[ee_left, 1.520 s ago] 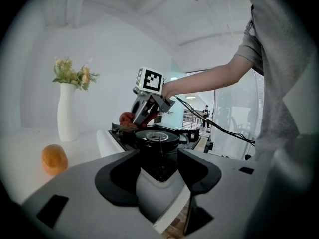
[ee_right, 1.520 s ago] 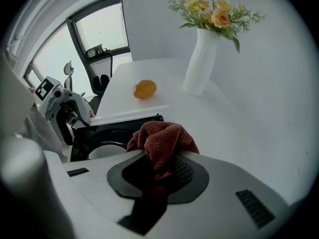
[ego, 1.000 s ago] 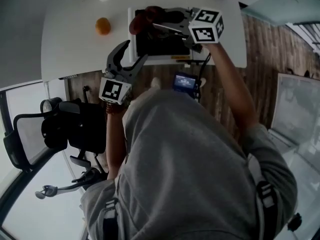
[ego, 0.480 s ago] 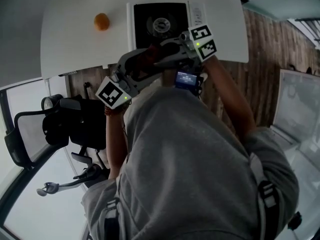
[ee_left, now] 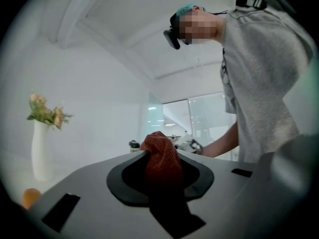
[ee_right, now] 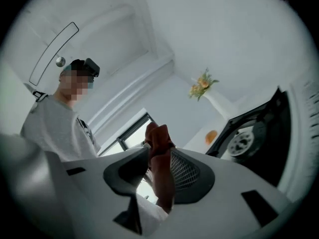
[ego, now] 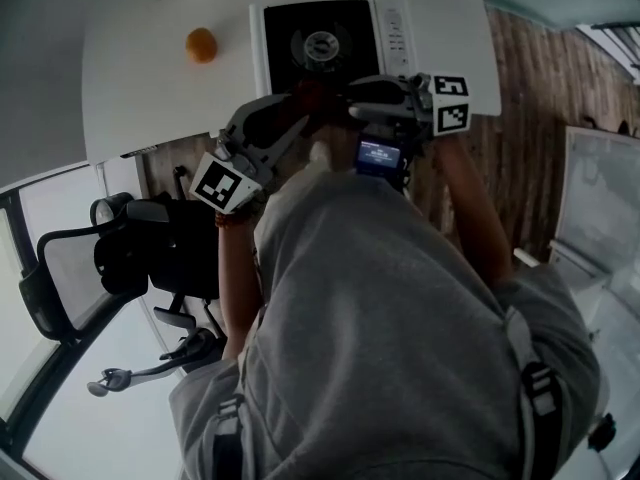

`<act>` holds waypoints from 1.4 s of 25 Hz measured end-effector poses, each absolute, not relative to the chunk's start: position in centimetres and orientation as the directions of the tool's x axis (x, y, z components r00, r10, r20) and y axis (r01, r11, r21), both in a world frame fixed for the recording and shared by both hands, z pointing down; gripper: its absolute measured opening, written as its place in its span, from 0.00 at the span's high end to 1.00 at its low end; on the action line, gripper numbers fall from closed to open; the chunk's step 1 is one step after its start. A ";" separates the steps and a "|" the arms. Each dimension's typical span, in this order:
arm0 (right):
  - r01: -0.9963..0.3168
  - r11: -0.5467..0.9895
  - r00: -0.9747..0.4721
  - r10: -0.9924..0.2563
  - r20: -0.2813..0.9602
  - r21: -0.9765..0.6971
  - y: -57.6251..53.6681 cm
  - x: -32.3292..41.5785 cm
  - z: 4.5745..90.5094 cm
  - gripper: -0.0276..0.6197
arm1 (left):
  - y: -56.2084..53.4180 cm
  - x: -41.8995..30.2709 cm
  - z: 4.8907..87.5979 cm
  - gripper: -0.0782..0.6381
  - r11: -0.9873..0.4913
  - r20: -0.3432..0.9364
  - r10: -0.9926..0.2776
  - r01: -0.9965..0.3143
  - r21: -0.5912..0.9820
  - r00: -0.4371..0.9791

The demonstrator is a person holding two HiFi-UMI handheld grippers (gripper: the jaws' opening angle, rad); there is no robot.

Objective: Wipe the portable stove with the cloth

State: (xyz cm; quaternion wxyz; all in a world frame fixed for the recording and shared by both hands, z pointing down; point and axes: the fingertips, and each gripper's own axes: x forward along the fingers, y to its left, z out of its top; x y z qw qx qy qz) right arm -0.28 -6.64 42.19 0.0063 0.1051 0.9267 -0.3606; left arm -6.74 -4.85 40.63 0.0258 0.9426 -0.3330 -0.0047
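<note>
Drawn back off the stove (ego: 320,33) since a second ago, the left gripper (ego: 296,110) and right gripper (ego: 345,98) are being held tip to tip just off the table's (ego: 150,88) near edge, with the cloth (ego: 312,95) bunched between them. The stove is lying straight ahead. In the left gripper view, the cloth is being clamped by jaws that have just been closing. In the right gripper view, the jaws have just been opening and the cloth is being left loose between them.

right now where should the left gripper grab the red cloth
Its bunched middle, from the side away from the right gripper. The cloth is crumpled into a narrow wad, so a tuft pokes past the tips for wiping. The left gripper's jaws have just been closing on it there; the right's, opening around it.
</note>
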 end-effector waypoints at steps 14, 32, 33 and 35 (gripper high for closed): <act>-0.300 0.731 -0.941 -0.332 0.064 -0.613 -10.6 9.3 45.7 0.77 | -18.9 -16.1 46.7 0.72 -0.381 0.280 -0.893 -0.923 -0.050 0.353; -0.396 0.770 -0.918 -0.351 0.186 -0.501 -12.7 6.6 46.7 0.80 | -21.6 -14.8 51.8 0.75 -0.458 0.459 -0.784 -0.889 0.028 0.418; -0.402 0.773 -0.916 -0.350 0.198 -0.491 -12.9 6.4 46.7 0.80 | -21.5 -14.8 51.8 0.75 -0.463 0.465 -0.778 -0.886 0.027 0.422; -0.401 0.783 -0.916 -0.338 0.216 -0.475 -13.1 5.9 46.6 0.80 | -21.3 -14.6 51.9 0.75 -0.476 0.475 -0.768 -0.879 0.025 0.429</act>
